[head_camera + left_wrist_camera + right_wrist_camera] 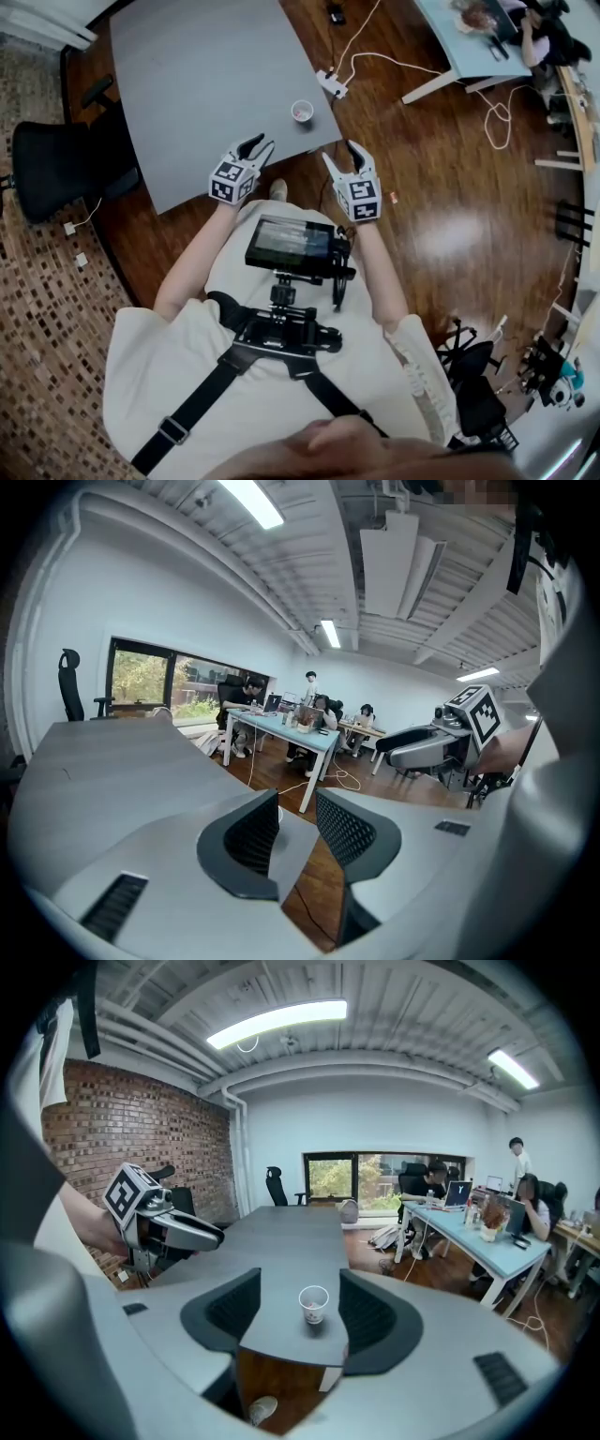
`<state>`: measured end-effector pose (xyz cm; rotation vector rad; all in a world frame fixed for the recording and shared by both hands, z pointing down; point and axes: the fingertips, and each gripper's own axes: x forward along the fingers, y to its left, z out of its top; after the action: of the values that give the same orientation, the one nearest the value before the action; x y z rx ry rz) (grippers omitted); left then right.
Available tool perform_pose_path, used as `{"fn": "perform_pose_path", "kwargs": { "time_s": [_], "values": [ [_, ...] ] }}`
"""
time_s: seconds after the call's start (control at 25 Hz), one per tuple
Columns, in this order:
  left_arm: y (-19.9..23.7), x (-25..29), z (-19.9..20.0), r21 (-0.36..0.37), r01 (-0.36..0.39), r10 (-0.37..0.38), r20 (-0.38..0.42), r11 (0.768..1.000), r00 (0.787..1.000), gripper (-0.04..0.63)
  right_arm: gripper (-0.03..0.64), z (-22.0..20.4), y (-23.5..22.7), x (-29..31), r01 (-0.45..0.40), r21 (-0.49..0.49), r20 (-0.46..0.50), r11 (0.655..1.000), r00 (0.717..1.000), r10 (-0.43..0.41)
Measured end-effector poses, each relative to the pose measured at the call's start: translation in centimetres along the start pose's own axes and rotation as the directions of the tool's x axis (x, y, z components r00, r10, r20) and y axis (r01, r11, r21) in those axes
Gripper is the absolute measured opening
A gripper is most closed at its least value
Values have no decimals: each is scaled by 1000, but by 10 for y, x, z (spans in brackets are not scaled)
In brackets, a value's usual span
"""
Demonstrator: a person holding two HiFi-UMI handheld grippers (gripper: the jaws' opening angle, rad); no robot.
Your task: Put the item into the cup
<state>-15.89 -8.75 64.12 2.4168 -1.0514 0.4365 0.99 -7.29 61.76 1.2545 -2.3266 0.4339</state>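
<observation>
The cup (pixel 301 111) stands straight ahead of the right gripper (pixel 356 152); this one and the left gripper (pixel 255 145) both gape wide, empty.

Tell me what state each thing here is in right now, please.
Left gripper: fingers apart, nothing between them.
Right gripper: fingers apart, empty, held short of the cup.
Paper cup: upright near the corner of the grey table, touched by neither gripper.
Chest screen: lit.

Left tongs (pixel 255 145) parted, empty; right tongs (pixel 339 153) likewise.
</observation>
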Motion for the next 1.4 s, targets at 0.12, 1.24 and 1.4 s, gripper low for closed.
{"fn": "perform_pose_path", "kwargs": {
  "time_s": [0.12, 1.24, 1.4],
  "values": [
    [-21, -5, -6, -3, -15, 15, -2, 1000, 1000, 127, 278, -5, -1, -21, -1, -12, -6, 1000, 1000, 0],
    [-229, -94, -125, -53, -165, 164, -9, 985, 986, 126, 278, -136, 40, -218, -130, -83, -55, 988, 991, 125],
    [-236, -100, -133, -64, -177, 177, -5, 982, 984, 126, 278, -145, 45, -227, -136, -84, -62, 987, 989, 131]
  ]
}}
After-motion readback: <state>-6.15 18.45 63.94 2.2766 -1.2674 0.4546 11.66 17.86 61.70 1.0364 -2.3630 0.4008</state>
